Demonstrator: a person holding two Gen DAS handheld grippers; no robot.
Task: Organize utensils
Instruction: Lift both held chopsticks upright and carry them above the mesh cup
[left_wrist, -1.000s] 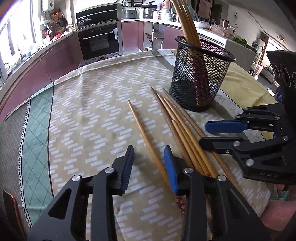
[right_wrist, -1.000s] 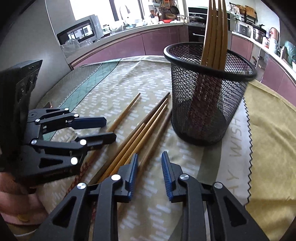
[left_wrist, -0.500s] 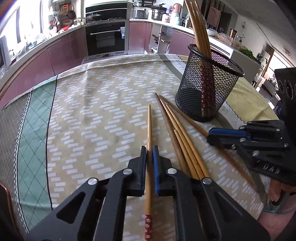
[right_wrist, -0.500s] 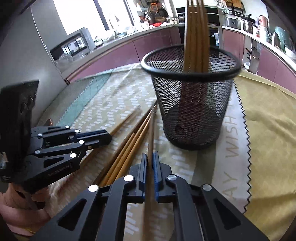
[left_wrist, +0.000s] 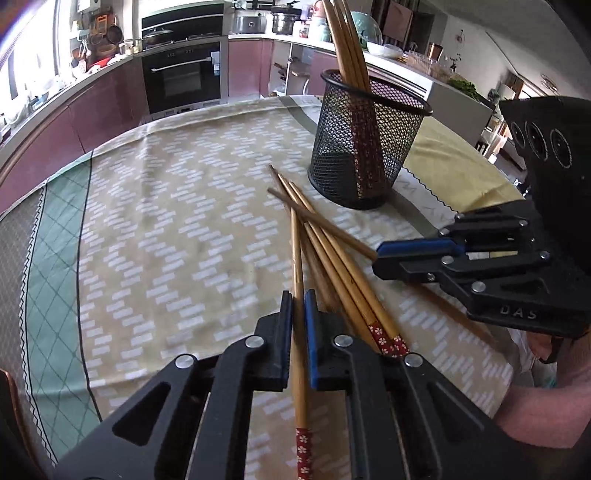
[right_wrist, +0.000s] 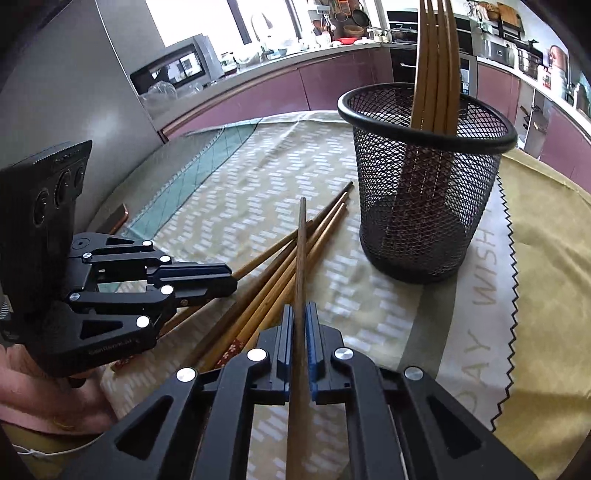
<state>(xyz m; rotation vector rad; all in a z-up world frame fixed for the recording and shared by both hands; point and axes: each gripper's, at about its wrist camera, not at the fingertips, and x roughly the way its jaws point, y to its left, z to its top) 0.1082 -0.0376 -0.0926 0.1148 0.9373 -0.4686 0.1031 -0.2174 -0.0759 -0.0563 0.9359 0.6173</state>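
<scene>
Left wrist view first: a second ago the left gripper (left_wrist: 299, 306) had its fingers spread over the cloth with a chopstick lying between them; now they are pinched tight on that light chopstick (left_wrist: 297, 266), whose red flowered end pokes back toward the camera. Its far tip has swung over and crosses the loose chopsticks (left_wrist: 332, 258) fanned on the patterned tablecloth (left_wrist: 166, 229), which lay more neatly side by side before. The gripper slopes down toward the table. At the right, the right gripper (left_wrist: 380, 254) is seen side-on, fingers pressed together on a darker stick whose tip reaches out to the left — how much of that stick runs behind it is hidden. A pink sleeve (left_wrist: 546, 413) is cut off at the frame edge. The mesh holder (left_wrist: 365, 147) stands beyond the pile with several chopsticks upright in it, their tops out of frame.

Right wrist view: these fingers were apart a second ago too; now the right gripper (right_wrist: 300, 314) clamps a brown chopstick (right_wrist: 301, 251) that points ahead, tip raised over the pile (right_wrist: 280, 280) — its rear end is blurred under the camera. The left gripper (right_wrist: 229, 280), at the left, is closed on its stick, mostly hidden behind it. The holder (right_wrist: 424, 192) sits ahead and to the right, well clear of both.
</scene>
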